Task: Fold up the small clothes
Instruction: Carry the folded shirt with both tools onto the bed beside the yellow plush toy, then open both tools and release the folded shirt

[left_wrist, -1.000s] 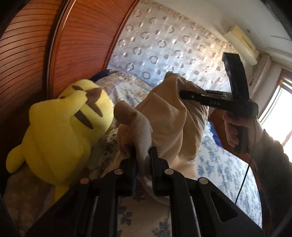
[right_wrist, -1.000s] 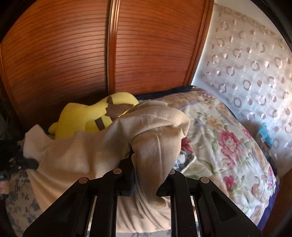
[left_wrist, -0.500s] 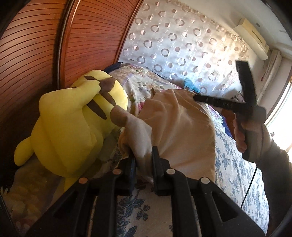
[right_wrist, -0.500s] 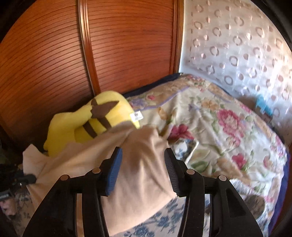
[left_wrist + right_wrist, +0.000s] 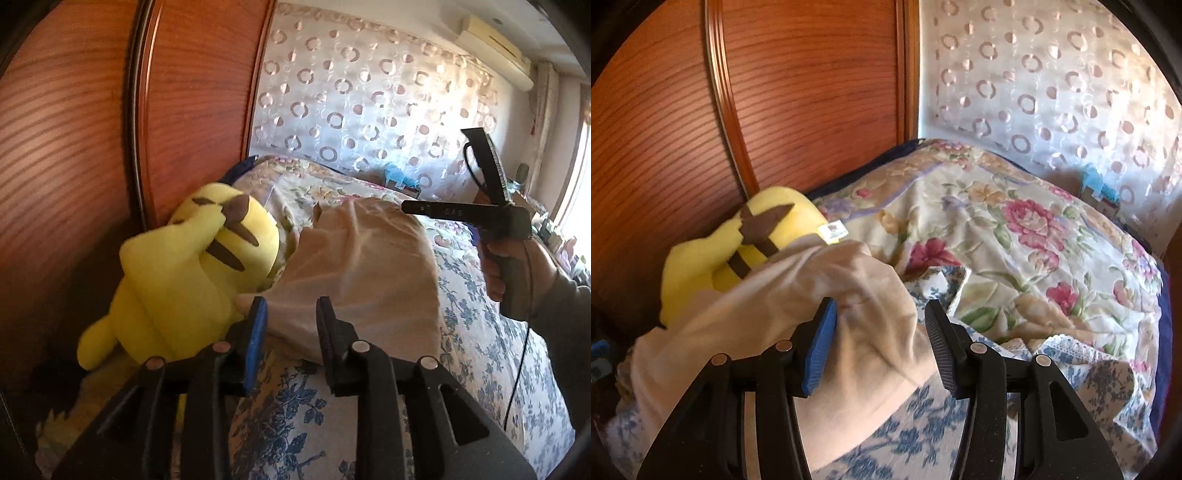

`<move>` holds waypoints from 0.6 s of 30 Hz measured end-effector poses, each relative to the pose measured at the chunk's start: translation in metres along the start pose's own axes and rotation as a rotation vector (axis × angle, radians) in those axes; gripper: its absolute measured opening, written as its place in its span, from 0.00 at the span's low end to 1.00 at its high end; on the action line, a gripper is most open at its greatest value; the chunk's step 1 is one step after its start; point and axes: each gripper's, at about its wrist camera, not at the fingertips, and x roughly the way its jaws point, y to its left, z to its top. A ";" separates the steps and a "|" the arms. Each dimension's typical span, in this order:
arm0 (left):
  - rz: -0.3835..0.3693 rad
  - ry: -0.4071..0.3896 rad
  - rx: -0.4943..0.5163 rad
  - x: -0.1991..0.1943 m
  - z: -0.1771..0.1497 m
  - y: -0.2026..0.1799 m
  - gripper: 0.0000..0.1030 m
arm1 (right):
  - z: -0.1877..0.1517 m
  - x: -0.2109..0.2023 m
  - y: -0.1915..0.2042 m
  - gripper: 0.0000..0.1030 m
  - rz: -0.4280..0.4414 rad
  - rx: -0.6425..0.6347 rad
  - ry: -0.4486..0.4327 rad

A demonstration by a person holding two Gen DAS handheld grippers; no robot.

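Beige garment [image 5: 362, 266] is lying on the bed [image 5: 480, 332] right against the yellow plush [image 5: 192, 280], long axis running between both tools. Left tool [image 5: 290, 310] is opening, cloth between the jaws unpinched; right tool [image 5: 881, 321] is released, equally near.

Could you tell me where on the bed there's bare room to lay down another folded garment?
The blue-flowered sheet is bare between the beige garment and the sleeve, and again in front of the garment, nearest the cameras. It's crowded toward the wooden wardrobe, where the yellow plush toy lies against the garment, and behind, where the rumpled floral quilt is piled.
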 end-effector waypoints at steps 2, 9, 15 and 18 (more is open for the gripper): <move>-0.004 -0.015 0.023 -0.006 0.001 -0.004 0.29 | -0.002 -0.017 0.003 0.49 0.004 0.000 -0.022; -0.075 -0.043 0.114 -0.032 0.002 -0.035 0.45 | -0.026 -0.095 0.020 0.50 0.019 0.004 -0.113; -0.106 -0.078 0.185 -0.059 -0.002 -0.066 0.49 | -0.065 -0.160 0.030 0.55 -0.002 0.029 -0.164; -0.113 -0.078 0.216 -0.068 -0.006 -0.081 0.50 | -0.088 -0.191 0.033 0.59 -0.023 0.043 -0.187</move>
